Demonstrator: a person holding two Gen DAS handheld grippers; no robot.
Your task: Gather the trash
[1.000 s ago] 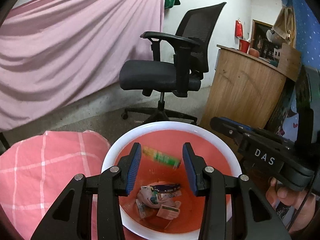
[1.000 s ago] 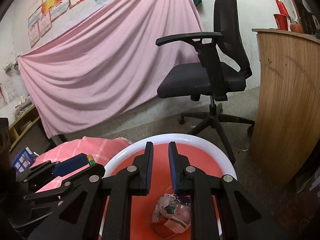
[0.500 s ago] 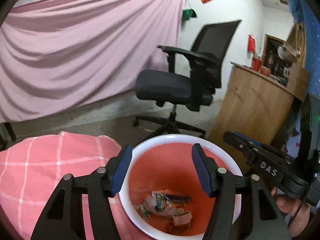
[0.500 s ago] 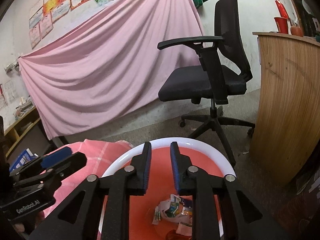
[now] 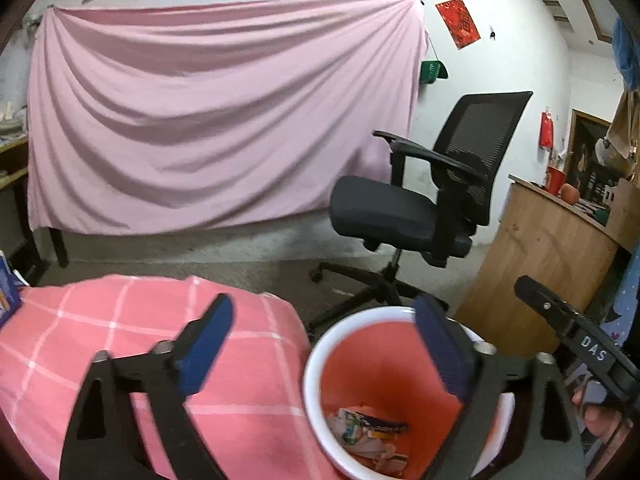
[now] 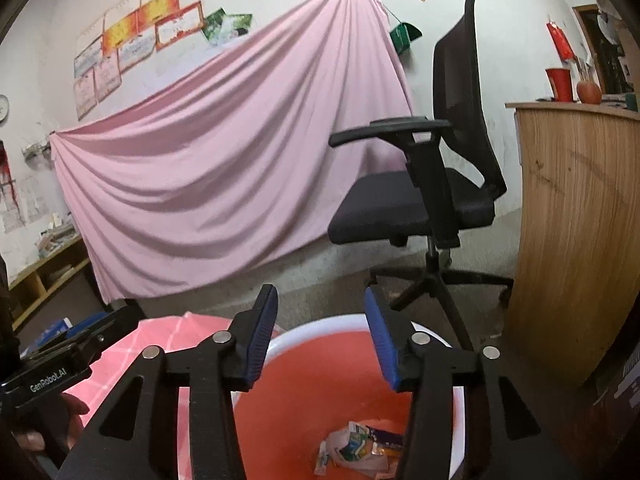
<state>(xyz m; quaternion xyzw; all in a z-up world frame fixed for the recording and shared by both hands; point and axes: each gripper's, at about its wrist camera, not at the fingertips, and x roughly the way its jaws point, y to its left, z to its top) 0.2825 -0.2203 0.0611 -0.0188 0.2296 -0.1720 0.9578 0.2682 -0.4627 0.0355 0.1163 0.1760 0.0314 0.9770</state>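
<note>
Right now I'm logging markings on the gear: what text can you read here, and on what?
"DAS": on the right claw's black body.
"GenRobot.AI": on the left claw's black body.
Wall posters: too small to read.
Red wall hanging: blurred.
Wrappers in the red bucket: unreadable.

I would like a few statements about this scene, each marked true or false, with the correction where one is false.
1. The orange bin already contains wrappers. True.
2. The left claw is clamped on a wrapper. False: its jaws are wide apart, having just opened, with nothing between them.
3. The right claw hangs above the bin. True.
4. A green sheet hangs on the back wall. False: the sheet is pink.
5. The office chair is black. True.
</note>
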